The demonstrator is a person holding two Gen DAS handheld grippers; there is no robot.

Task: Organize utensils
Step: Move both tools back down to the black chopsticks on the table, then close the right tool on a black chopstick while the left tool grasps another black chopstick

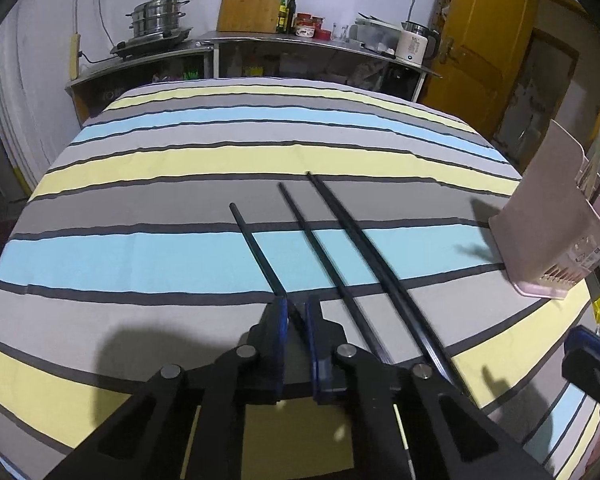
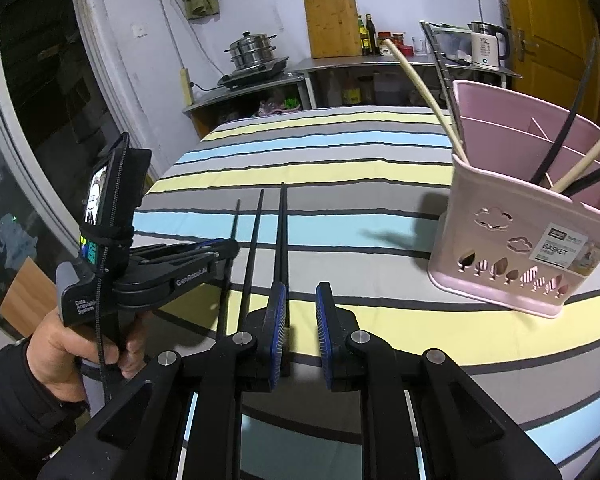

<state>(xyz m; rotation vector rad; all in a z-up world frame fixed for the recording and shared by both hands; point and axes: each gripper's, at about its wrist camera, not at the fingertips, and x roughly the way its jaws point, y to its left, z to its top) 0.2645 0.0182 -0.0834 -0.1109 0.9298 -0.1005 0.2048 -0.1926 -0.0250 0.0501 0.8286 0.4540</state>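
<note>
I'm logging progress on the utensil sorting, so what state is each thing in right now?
left tongs: shut on leftmost black chopstick
leftmost black chopstick: gripped near one end, far tip on the cloth
other black chopsticks: lying loose on the striped cloth
right tongs: open, holding nothing
pink basket: upright, already holds black and pale chopsticks

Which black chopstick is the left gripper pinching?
The leftmost black chopstick. Its near end runs between the left gripper pads, while the other two black chopsticks lie loose on the cloth to its right.
</note>
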